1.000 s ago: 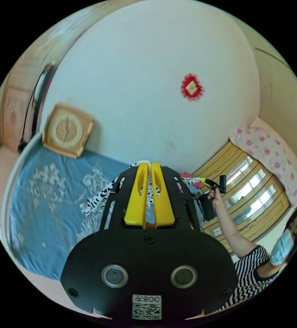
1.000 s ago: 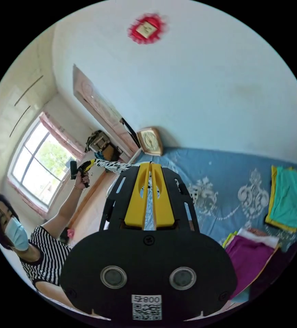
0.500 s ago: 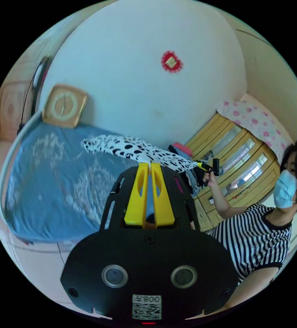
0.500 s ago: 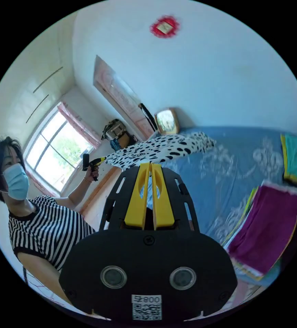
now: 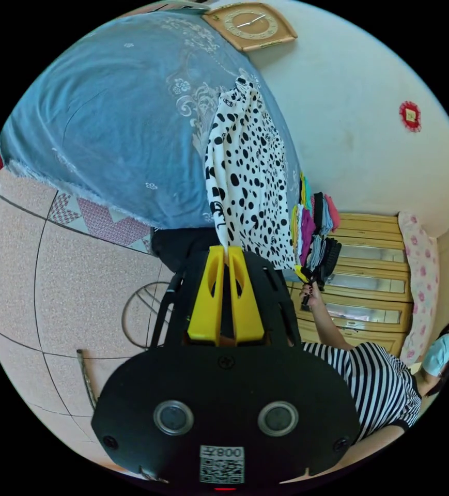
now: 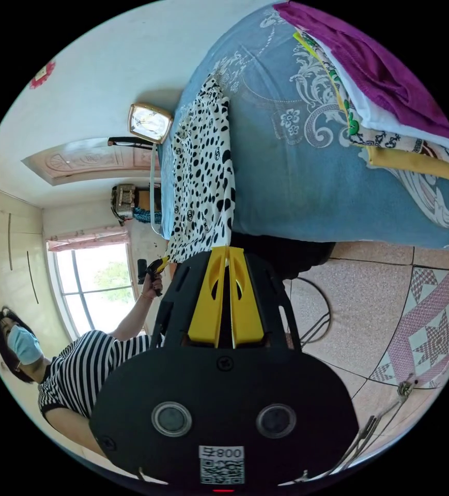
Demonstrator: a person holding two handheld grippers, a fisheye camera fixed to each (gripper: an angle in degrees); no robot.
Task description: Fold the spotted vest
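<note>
Straight out past both sets of tongs, the spotted vest runs lengthwise away onto the blue bed. Left gripper and right gripper each pinch a near corner, jaws closed (equally near, I'd say).

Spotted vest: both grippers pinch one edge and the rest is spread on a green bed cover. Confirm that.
Not quite: the bed cover is blue, not green, as the left gripper view shows. The left gripper and right gripper do each pinch an edge of the spotted vest spread over it.
</note>
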